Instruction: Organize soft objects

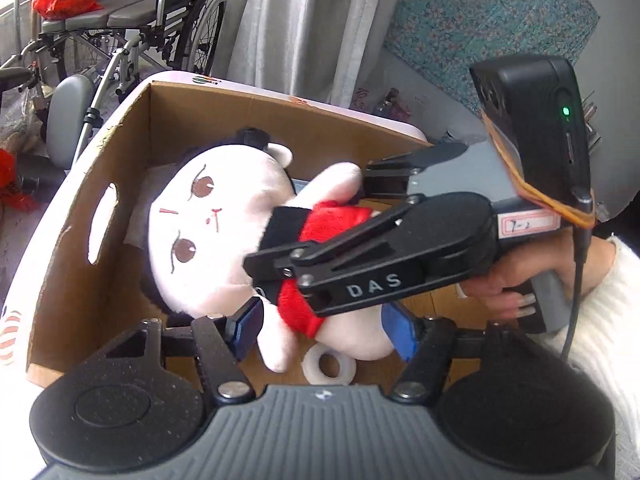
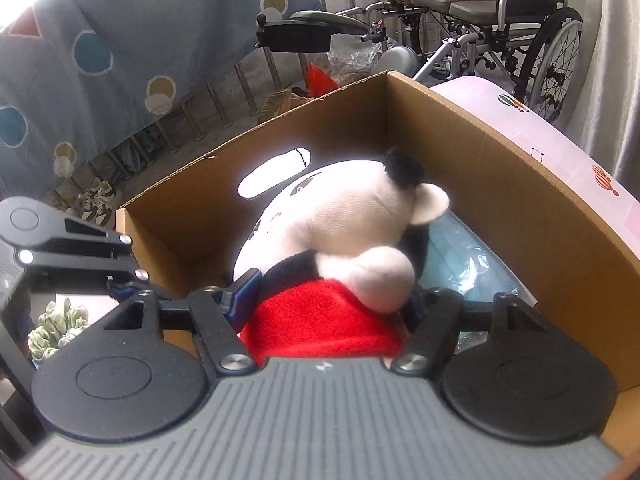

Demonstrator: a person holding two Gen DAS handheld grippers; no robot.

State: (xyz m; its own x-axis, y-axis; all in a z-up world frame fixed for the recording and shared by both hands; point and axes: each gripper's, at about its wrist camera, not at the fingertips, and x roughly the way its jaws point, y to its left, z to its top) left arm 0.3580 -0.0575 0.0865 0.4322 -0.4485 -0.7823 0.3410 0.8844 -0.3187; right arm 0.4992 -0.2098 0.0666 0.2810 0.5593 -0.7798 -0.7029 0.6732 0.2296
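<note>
Where box walls (image 2: 500, 184) crowd, plush (image 2: 340, 220).

Daylight fills both views, cool and fairly bright, coming from the windows at the far side. In the right wrist view the upper left corner burns out white, and the handle slot (image 2: 276, 176) in the cardboard box (image 2: 500, 184) glares. The plush doll (image 1: 212, 236) is slightly smeared by motion. Fisheye distortion bends the box walls and darkens the corners of the left wrist view.
</note>
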